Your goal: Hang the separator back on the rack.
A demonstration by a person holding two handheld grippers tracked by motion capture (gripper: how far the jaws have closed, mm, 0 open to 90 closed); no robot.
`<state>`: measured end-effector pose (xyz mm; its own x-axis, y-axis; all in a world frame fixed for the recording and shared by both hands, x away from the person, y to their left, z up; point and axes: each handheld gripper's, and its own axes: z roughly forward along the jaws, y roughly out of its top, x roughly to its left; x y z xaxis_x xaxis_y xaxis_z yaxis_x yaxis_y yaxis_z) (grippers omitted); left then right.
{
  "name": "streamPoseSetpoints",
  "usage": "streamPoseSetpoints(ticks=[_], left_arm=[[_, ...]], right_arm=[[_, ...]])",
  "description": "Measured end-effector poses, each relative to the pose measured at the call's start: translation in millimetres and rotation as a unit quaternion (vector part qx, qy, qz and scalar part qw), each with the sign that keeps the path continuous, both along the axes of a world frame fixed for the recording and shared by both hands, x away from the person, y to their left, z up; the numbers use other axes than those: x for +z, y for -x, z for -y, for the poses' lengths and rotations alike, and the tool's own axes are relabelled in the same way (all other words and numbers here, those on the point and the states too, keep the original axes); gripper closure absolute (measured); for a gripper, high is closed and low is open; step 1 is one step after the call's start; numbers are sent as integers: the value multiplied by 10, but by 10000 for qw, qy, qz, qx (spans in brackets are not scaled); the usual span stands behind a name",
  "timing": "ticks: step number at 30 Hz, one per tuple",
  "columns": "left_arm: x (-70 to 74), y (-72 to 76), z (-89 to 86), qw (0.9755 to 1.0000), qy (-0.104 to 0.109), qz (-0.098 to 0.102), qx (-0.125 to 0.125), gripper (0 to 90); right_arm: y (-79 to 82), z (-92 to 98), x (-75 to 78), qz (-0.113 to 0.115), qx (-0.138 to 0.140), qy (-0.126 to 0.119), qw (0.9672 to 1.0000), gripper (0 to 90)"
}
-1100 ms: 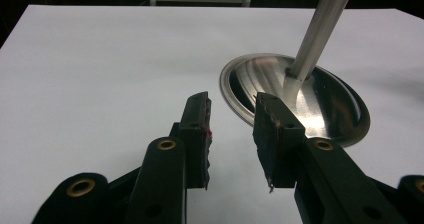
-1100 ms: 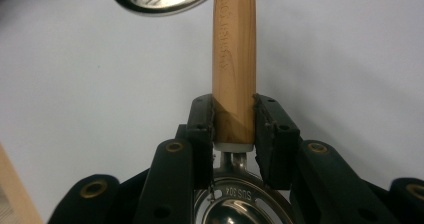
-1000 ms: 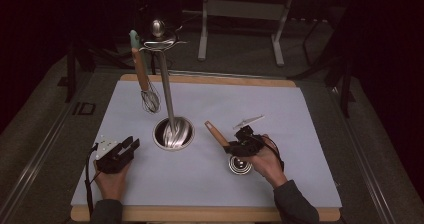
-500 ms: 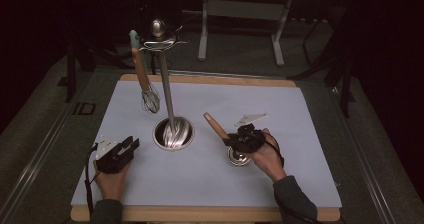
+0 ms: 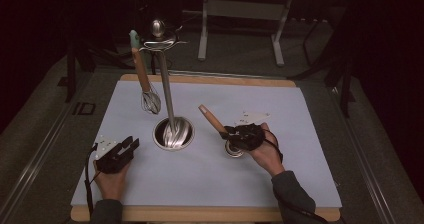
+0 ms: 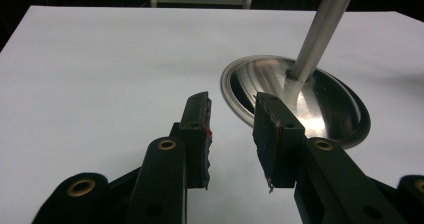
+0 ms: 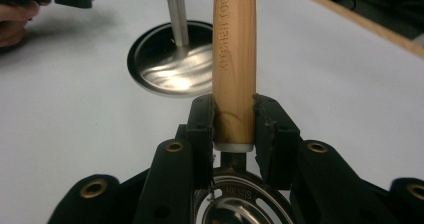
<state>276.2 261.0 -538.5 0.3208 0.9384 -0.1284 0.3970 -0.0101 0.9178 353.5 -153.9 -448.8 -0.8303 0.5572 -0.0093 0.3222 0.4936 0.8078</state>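
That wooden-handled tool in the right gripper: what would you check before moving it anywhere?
1. Grip: right gripper jaws clamp the wooden handle on both sides: ok.
2. Metal head off the table: cannot tell.
3. Left gripper out of the way, open with nothing between its jaws, resting near the stand base: ok.
4. Free hook on the stand top: cannot tell; a whisk already hangs on one side.
5. Path to the stand pole over the white mat: ok.

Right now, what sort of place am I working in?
Probably a staged test bench, not a kitchen: a white-topped table holds a steel utensil stand with one whisk hanging; the right gripper clamps a wooden-handled utensil. Dark workshop behind.
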Motion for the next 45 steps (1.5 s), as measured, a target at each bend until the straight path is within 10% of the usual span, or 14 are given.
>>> streamPoseSetpoints(ticks=[17,45], left_arm=[[1,0,-2,10000,23,9,14,682],[1,1,0,10000,19,13,16,683]], right_arm=[[-23,-40,334,748,403,-452,9954,709],[7,-79,845,997,1044,-1307,9809,709]])
